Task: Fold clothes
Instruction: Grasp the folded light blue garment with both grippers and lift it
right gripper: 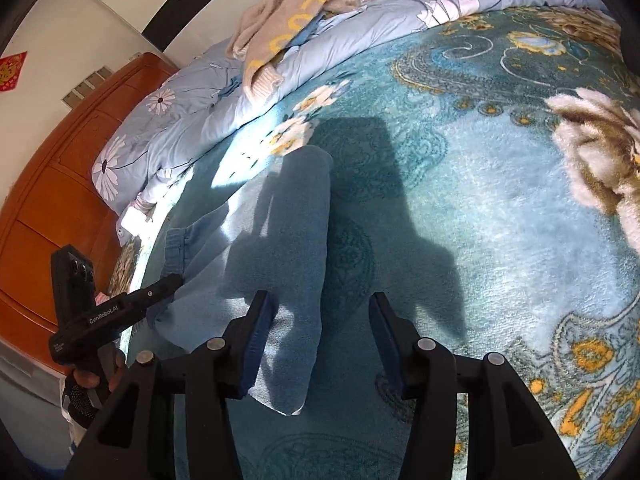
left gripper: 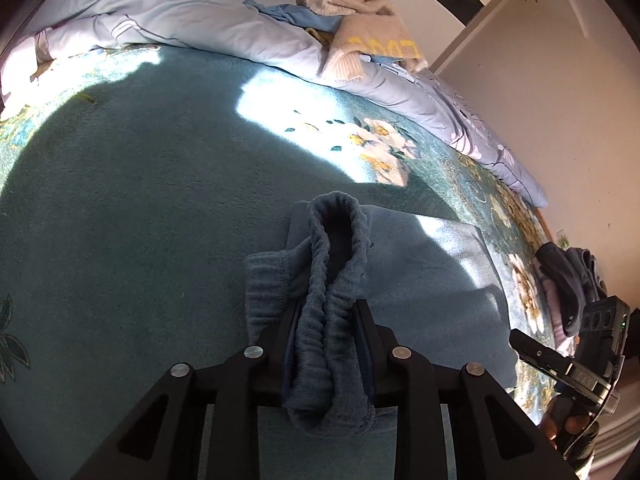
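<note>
A blue-grey fleece garment (left gripper: 432, 276) lies flat on the teal flowered blanket (left gripper: 140, 200). My left gripper (left gripper: 326, 328) is shut on its bunched ribbed waistband (left gripper: 332, 240), which stands up between the fingers. In the right wrist view the same garment (right gripper: 280, 232) lies stretched out, one end under my right gripper (right gripper: 318, 320), which is open and empty just above it. The left gripper (right gripper: 160, 286) shows there at the garment's far left end. The right gripper (left gripper: 560, 360) shows at the right edge of the left wrist view.
A light blue flowered duvet (left gripper: 180, 12) is heaped along the far side of the bed, with a beige sweater (left gripper: 368, 36) on top. Dark clothes (left gripper: 568, 280) lie at the bed's right edge. A wooden headboard (right gripper: 60, 184) stands at the left.
</note>
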The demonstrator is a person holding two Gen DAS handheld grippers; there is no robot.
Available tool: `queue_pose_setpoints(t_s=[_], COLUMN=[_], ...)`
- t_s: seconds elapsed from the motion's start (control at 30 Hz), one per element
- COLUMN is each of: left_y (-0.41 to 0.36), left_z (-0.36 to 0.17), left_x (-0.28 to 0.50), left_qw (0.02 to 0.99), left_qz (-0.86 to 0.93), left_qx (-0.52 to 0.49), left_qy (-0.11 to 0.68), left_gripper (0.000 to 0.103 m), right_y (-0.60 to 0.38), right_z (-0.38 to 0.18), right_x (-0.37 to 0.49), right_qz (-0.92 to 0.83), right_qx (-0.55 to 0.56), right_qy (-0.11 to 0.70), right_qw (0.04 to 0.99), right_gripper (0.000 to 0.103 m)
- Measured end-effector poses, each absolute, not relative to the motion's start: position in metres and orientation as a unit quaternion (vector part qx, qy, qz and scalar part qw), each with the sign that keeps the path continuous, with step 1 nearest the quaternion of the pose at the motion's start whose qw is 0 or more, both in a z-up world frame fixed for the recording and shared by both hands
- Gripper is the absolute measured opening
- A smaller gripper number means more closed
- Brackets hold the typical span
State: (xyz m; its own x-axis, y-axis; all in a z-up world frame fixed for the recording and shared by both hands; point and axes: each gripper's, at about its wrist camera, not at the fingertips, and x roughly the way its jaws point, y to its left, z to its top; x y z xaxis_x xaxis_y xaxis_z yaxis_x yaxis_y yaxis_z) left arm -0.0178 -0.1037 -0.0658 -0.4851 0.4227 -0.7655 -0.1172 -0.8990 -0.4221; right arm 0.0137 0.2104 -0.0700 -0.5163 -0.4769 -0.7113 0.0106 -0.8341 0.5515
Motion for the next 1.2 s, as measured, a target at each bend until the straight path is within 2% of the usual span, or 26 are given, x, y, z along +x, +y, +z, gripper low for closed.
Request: queue_pose_setpoints(t_s=[0.1,0.23,0.4,0.53,0.67,0.87,0.97,1.03,1.1,1.2], left_y=[-0.099,-0.109,-0.123,-0.119,-0.117,-0.116,-0.115,-0.115,-0.112,-0.102], left_z=[-0.059,-0.039,-0.044,-0.071,-0.083,-0.084,-0.082,-0.079,-0.074,-0.059], left_x=[-0.013,-0.005,-0.008,-0.016,-0.016,-0.014,-0.008,-0.003,0.003,0.015], left_qw=[0.158,0.171,0.159,0.177,0.187,0.188,0.173,0.165,0.160,0.163], left_qz=[0.853,0.861,0.852,0.815,0.802,0.796,0.800,0.802,0.807,0.819], left_qx=[-0.476,-0.449,-0.458,-0.501,-0.504,-0.494,-0.490,-0.487,-0.482,-0.470], left_qy=[-0.142,-0.167,-0.199,-0.231,-0.263,-0.294,-0.300,-0.304,-0.301,-0.285], left_gripper=[0.032,0.057,0.071,0.071,0.071,0.069,0.059,0.046,0.037,0.035], right_y=[0.212,0.214,0.209,0.207,0.212,0.202,0.199,0.200,0.200,0.205], right_z=[-0.072,-0.058,-0.058,-0.077,-0.087,-0.085,-0.080,-0.076,-0.071,-0.059], right_x=[0.016,0.019,0.010,0.006,0.003,-0.004,-0.002,0.000,0.005,0.018], right_qz=[-0.833,-0.839,-0.828,-0.807,-0.787,-0.786,-0.792,-0.794,-0.794,-0.803], right_qx=[0.469,0.449,0.447,0.461,0.461,0.460,0.462,0.461,0.459,0.448], right_qy=[-0.256,-0.263,-0.287,-0.322,-0.366,-0.365,-0.355,-0.353,-0.352,-0.343], right_qw=[0.146,0.159,0.177,0.179,0.187,0.192,0.184,0.182,0.185,0.193], right_gripper=[0.052,0.052,0.052,0.052,0.053,0.054,0.050,0.041,0.037,0.035])
